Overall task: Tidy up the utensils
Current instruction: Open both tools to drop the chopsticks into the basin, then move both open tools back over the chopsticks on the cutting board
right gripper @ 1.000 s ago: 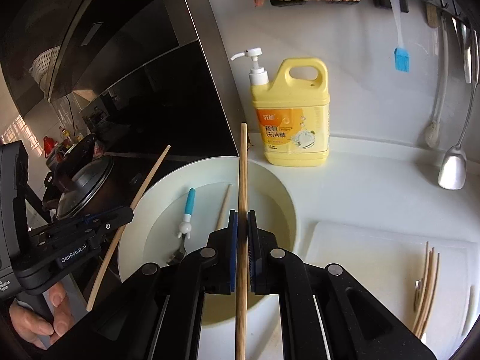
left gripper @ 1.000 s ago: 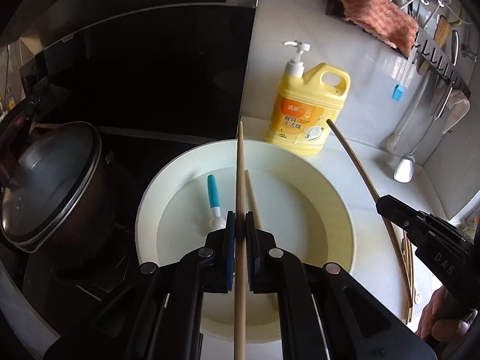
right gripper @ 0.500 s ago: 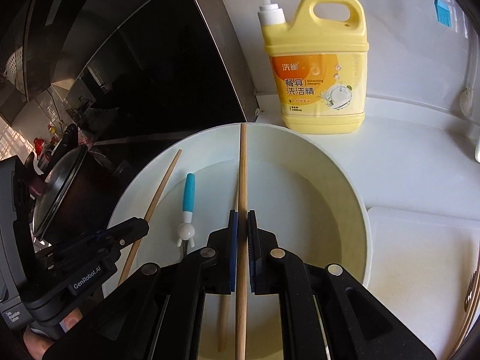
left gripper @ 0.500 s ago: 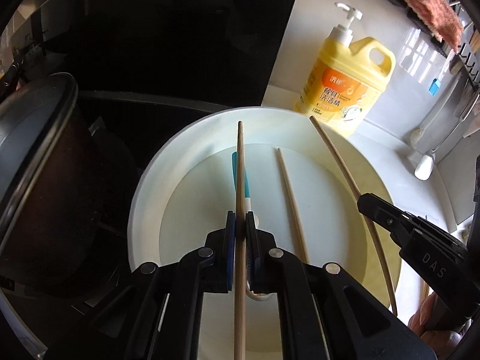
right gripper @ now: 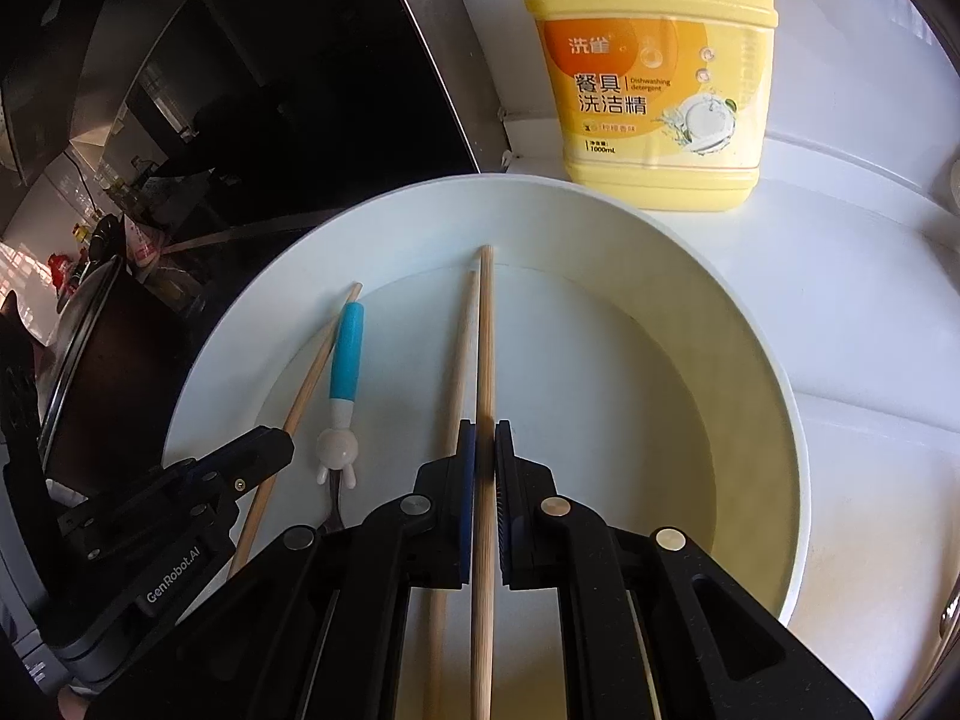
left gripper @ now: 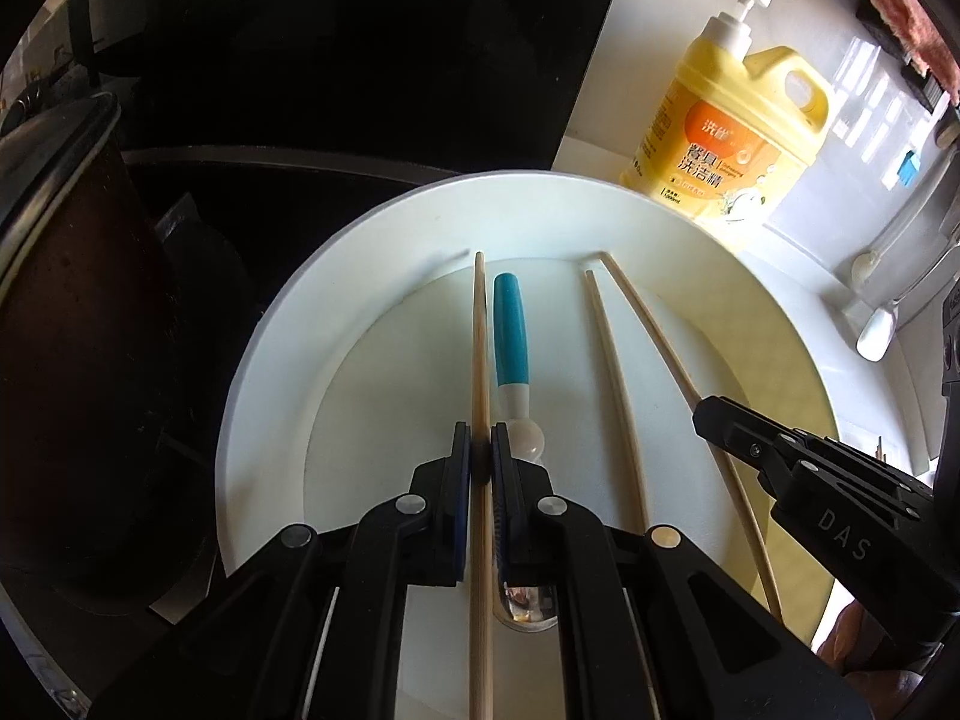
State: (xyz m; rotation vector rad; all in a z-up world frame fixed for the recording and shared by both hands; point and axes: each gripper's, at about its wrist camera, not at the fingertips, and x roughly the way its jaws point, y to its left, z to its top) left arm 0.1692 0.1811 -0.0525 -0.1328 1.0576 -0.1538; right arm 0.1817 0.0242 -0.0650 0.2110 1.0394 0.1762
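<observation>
Now, scene: a wide, shallow white round basin (left gripper: 258, 420) sits on the white tabletop (right gripper: 840, 276), with a yellow dish-soap jug (right gripper: 654, 90) at the upper right of the frame.
Left claw (left gripper: 480, 456): pressed fully together on a long, thin bamboo chopstick (left gripper: 479, 348), which runs straight up the frame's centre, its far tip near the basin's back wall.
Right claw (right gripper: 485, 450): likewise clamped tight on a second bamboo chopstick (right gripper: 485, 336), tip toward the basin's far wall.
Loose chopstick (right gripper: 461, 348): lies on the basin floor, just left of the right claw's stick and nearly parallel to it.
Small fork, blue handle with a white figurine (right gripper: 345, 384): rests on the basin floor between the two claws, handle pointing away; just right of the left stick in the left wrist view.
Key relation: both held sticks point lengthwise into the basin, tips low over its floor; whether either tip touches I cannot tell.
Likely next move: releasing each stick should drop it alongside the loose one; the left stick risks landing on the fork.
</observation>
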